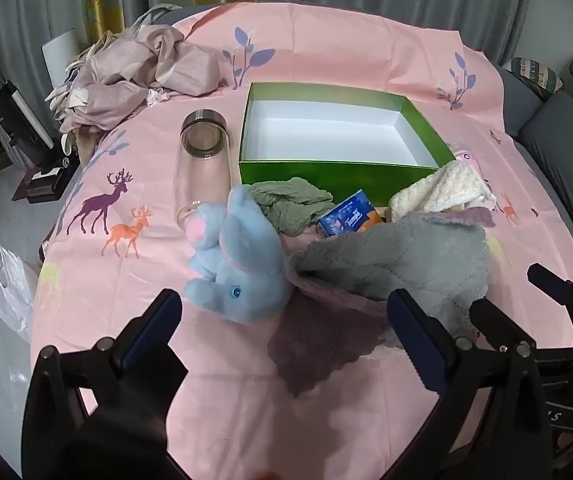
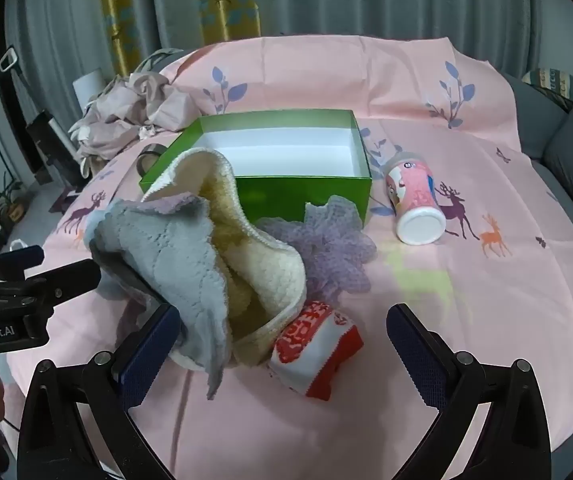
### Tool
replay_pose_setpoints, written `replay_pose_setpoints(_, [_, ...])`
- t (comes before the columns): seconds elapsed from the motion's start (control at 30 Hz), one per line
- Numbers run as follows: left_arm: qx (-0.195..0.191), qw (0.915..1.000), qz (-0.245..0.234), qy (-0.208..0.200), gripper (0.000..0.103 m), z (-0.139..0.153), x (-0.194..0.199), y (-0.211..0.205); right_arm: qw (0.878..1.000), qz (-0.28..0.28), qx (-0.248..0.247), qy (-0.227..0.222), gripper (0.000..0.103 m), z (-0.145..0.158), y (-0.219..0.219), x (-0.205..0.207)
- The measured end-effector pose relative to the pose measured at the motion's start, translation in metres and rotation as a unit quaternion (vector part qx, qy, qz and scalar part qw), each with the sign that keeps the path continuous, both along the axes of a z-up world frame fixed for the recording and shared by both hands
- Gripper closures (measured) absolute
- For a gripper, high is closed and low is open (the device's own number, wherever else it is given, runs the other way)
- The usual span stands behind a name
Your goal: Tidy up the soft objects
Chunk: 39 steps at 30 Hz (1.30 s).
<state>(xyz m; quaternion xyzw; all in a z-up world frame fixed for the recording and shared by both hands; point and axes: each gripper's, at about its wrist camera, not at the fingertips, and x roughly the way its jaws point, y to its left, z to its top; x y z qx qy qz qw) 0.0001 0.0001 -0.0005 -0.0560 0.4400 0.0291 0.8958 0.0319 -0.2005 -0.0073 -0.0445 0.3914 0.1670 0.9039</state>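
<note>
Nearby, glass jar [image 1: 205,168] beside box [image 1: 342,168].

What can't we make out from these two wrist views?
- Tissue pack: left wrist view, lower part buried behind the grey towel; absent from right view.
- Glass jar: right wrist view, mostly hidden by the green box.
- Pink cup: left wrist view, only a sliver shows past the cream towel.
- Red-and-white item: print blurred, unreadable.

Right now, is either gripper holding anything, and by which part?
Nothing is held. The left gripper and right gripper both stand wide open above the cloths, pads pressing on nothing.
</note>
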Motion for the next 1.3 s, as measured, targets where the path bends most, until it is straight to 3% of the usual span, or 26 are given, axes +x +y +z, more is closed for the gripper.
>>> replay_pose_setpoints(0.1, [-0.001,1.0,0.001,0.007,0.001,-0.003,0.001,0.003,1.0,-0.004,-0.004,-0.001,0.0,-0.001,-0.002,0.0])
replay_pose_setpoints(0.13, [0.022,0.9997,-0.002,-0.002,0.001,-0.002,0.001,-0.004,1.0,-0.004,-0.003,0.0,0.0,-0.001,-0.003,0.0])
replay_pose_setpoints(0.47, [0.01,0.9999,-0.001,-0.001,0.001,0.0,-0.001,-0.004,1.0,-0.003,-0.012,0.001,0.0,0.001,0.014,-0.007])
replay_pose_setpoints(1.3, [-0.004,0.9999,-0.011,-0.001,0.001,-0.004,-0.002,-0.007,1.0,0.013,-0.013,0.003,0.0,-0.006,0.009,-0.006])
